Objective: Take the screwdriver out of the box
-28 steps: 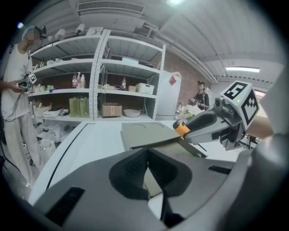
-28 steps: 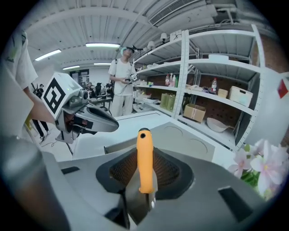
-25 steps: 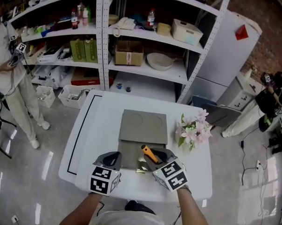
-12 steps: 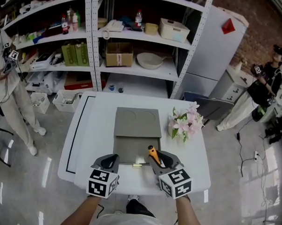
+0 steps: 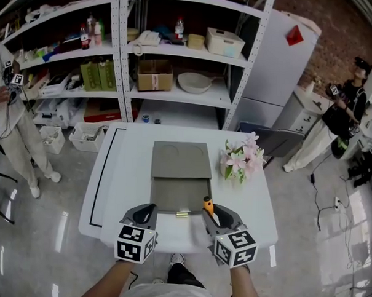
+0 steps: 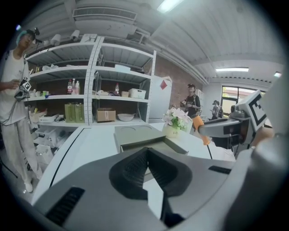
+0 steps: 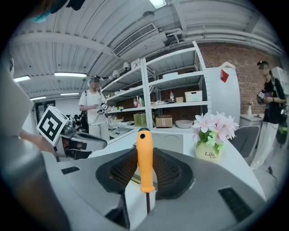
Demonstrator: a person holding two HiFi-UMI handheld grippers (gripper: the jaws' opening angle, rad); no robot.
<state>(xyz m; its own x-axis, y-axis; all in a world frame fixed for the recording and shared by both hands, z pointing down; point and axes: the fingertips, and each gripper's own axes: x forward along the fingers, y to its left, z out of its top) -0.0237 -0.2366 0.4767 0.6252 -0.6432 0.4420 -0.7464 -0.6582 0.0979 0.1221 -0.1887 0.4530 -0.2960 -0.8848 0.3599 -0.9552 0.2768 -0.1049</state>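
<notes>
An orange-handled screwdriver (image 5: 207, 206) (image 7: 145, 167) stands handle-up between the jaws of my right gripper (image 5: 217, 217) (image 7: 145, 151), which is shut on it. It hangs over the front right corner of the open grey box (image 5: 171, 196), whose lid (image 5: 181, 160) lies flat behind it. My left gripper (image 5: 144, 214) (image 6: 147, 150) hovers at the box's front left corner, shut with nothing between its pads. In the left gripper view the box (image 6: 149, 140) lies just ahead, and the right gripper (image 6: 226, 128) with the orange handle (image 6: 199, 124) shows at the right.
A vase of pink flowers (image 5: 239, 159) (image 7: 212, 135) stands on the white table (image 5: 123, 173) right of the box. Behind the table is a loaded shelf unit (image 5: 177, 64). People stand on the floor at the far left (image 5: 9, 106) and far right (image 5: 338, 127).
My right gripper has carried the screwdriver right and toward the table's front edge, off the box's inside, and rolled so the handle stands more upright. The left gripper drew back slightly.
</notes>
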